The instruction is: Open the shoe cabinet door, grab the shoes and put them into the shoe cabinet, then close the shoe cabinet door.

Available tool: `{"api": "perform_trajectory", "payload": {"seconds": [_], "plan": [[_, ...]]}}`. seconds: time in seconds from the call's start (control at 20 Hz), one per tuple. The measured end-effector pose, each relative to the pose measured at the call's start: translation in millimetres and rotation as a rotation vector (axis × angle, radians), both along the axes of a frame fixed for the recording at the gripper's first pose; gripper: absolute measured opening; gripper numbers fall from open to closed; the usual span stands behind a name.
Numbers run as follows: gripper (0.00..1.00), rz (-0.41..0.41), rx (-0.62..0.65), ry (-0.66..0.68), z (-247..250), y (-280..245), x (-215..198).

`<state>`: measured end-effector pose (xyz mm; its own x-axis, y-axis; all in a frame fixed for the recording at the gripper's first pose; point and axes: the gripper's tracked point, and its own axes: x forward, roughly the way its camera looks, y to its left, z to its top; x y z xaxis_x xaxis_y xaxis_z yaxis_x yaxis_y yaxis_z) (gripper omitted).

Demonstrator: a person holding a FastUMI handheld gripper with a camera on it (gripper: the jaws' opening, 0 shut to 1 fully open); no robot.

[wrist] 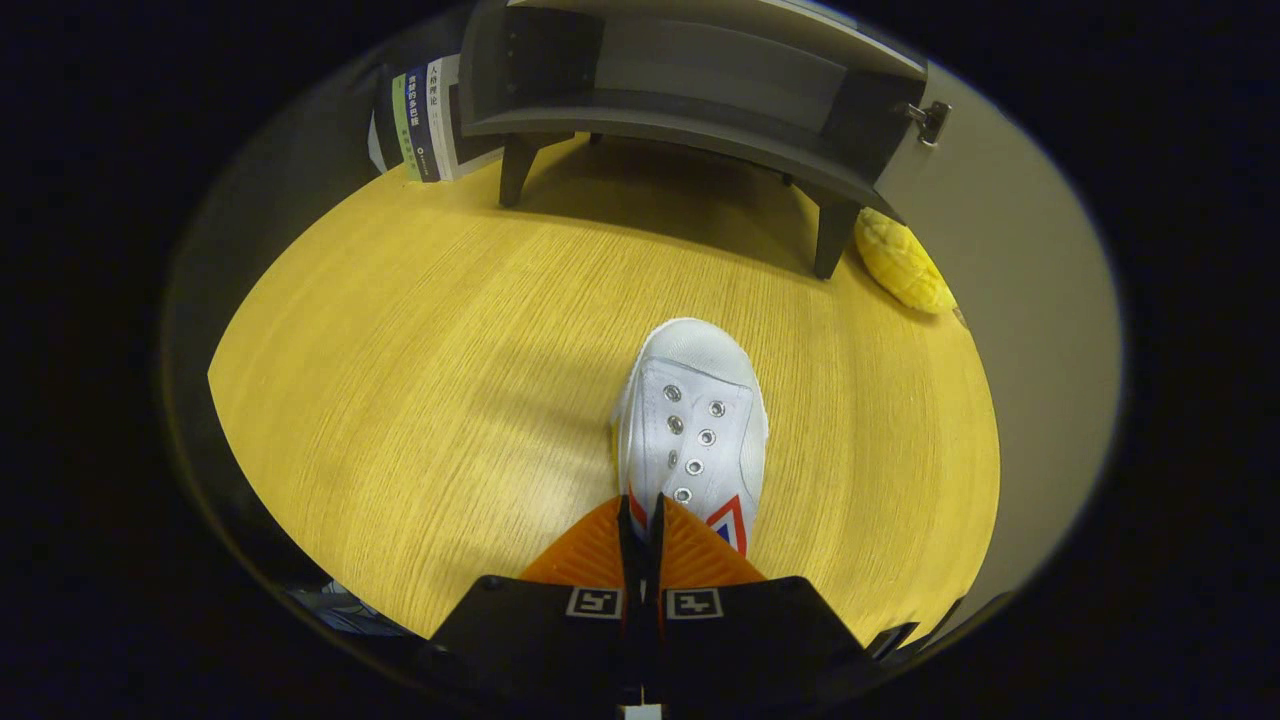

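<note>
Wooden table point(420, 380), open empty shoe cabinet point(690, 90), jaws pinching shoe point(692, 420).

Book spines point(425, 120) far ahead-left of fingers carried printed characters, too small to read. Square coded markers point(594, 602) sat on gripper point(640, 520) – no words. Fingers were pressed together on rear edge of shoe point(695, 420) – no lettering legible.

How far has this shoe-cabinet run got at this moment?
Done: the shoe cabinet stands open, its door swung aside, shelf bare. In hand: the hand-held gripper has its fingers nearly together, seemingly pinching the heel edge of the white shoe on the yellow table. Left: carrying the shoe inside and closing the door.
</note>
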<state>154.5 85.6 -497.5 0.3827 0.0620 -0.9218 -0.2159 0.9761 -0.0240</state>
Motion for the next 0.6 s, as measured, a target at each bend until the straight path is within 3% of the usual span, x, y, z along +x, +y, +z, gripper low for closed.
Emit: {"api": "perform_trajectory", "payload": {"seconds": [0.15, 0.6], "plan": [[0.02, -0.067, 0.033, -0.025, 24.3, -8.8, 3.1], [0.02, -0.153, 0.146, -0.259, 164.3, -15.5, 44.5]]}}
